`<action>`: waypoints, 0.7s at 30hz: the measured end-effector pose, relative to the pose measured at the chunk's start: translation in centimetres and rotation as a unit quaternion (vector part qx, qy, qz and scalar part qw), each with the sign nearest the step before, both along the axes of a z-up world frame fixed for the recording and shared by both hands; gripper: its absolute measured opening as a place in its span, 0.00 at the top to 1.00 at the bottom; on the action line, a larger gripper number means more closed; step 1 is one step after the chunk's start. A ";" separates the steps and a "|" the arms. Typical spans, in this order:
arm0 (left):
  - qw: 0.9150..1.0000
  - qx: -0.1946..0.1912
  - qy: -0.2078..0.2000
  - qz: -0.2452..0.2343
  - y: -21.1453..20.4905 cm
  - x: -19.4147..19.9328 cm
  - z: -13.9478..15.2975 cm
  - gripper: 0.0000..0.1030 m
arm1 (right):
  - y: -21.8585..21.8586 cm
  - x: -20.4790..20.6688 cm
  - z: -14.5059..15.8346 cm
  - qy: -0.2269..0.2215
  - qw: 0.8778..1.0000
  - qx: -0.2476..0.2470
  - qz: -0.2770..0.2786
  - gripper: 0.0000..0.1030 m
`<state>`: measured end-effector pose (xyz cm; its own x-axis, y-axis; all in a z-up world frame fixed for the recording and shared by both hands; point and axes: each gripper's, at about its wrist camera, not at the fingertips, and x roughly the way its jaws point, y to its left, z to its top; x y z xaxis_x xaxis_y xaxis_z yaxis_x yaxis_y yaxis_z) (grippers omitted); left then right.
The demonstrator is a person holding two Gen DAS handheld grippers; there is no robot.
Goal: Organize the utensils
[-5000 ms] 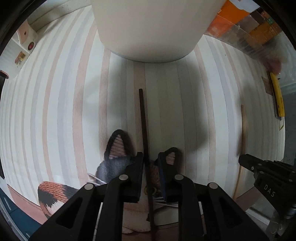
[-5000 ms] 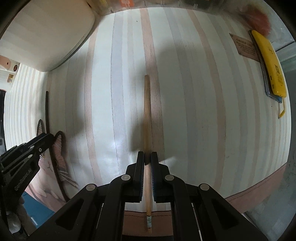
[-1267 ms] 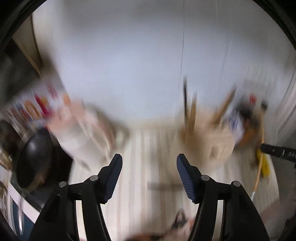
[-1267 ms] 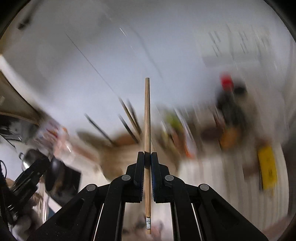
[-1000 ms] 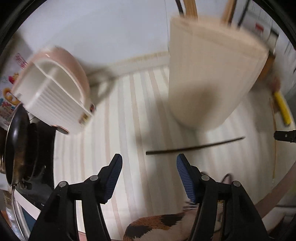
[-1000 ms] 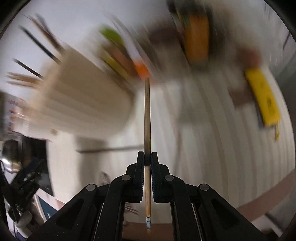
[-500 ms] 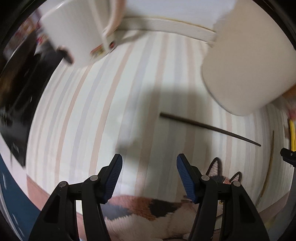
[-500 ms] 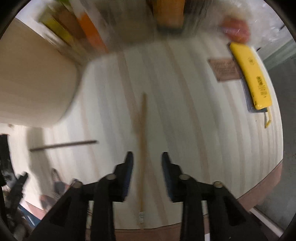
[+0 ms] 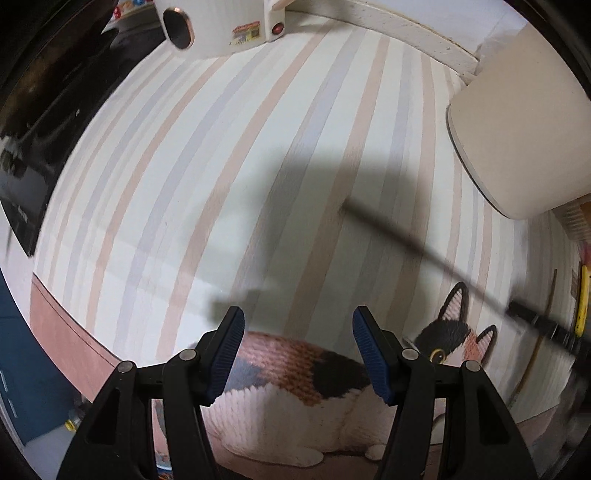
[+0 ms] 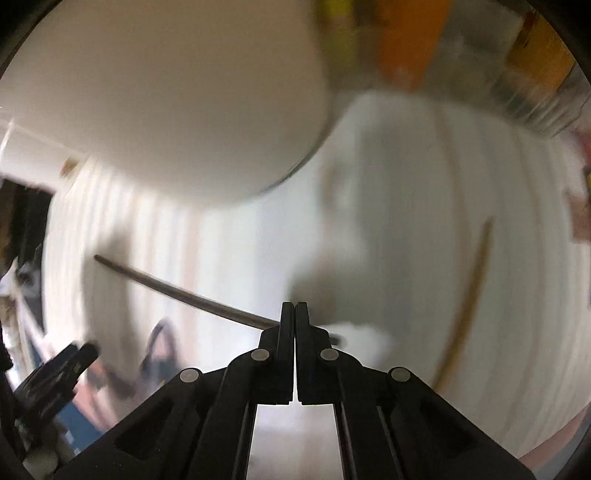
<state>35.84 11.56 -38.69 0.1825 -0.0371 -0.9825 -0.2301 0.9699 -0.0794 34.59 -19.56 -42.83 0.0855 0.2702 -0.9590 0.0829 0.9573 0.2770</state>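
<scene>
A dark chopstick [image 9: 424, 254] lies slanted on the striped mat [image 9: 221, 184], just below the cream utensil holder [image 9: 517, 129]. My left gripper [image 9: 297, 343] hangs open and empty over the mat's cat picture, left of the stick. My right gripper [image 10: 295, 306] is shut with nothing between its jaws. Its tips hover over the dark chopstick [image 10: 184, 295] near one end, and whether they touch it is unclear. From the left wrist view the right gripper [image 9: 517, 312] sits at the stick's far end. A wooden chopstick [image 10: 476, 266] lies loose on the mat to the right.
A white appliance [image 9: 221, 26] stands at the mat's far edge and a black stove [image 9: 29, 147] is at the left. A yellow object [image 9: 583, 299] lies past the wooden chopstick [image 9: 543, 325]. Blurred packages [image 10: 535, 62] crowd behind the holder [image 10: 166, 92].
The right gripper let go of the wooden chopstick, which now lies on the mat, then shut empty and swung left over the dark chopstick. The left gripper sank toward the mat, still open.
</scene>
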 end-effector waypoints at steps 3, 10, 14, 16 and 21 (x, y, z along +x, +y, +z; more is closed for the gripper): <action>1.000 -0.024 0.011 0.008 -0.1 -0.2 -0.3 0.43 | 2.5 -2.3 -0.7 0.026 0.999 0.045 0.008 1.00; 0.998 -0.057 0.025 0.033 -1.1 0.1 -1.1 0.44 | 2.9 -4.4 -0.6 0.031 0.997 0.063 -0.026 1.00; 0.997 -0.062 0.022 0.032 -2.4 0.5 -0.9 0.44 | 1.5 -6.2 1.6 0.016 0.997 0.067 -0.025 0.99; 0.998 -0.053 0.012 0.034 -2.5 0.2 -0.1 0.44 | 2.9 -5.9 2.6 0.005 0.998 0.051 0.025 0.93; 0.999 0.023 -0.015 0.035 -0.9 -1.9 2.0 0.44 | 8.5 -6.0 3.9 -0.016 0.977 -0.033 0.211 0.63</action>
<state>33.89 10.69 -36.67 0.2133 0.0227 -0.9767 -0.2957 0.9543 -0.0424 28.55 -11.03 -38.90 0.0089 0.2261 -0.9741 -0.3312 0.9198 0.2105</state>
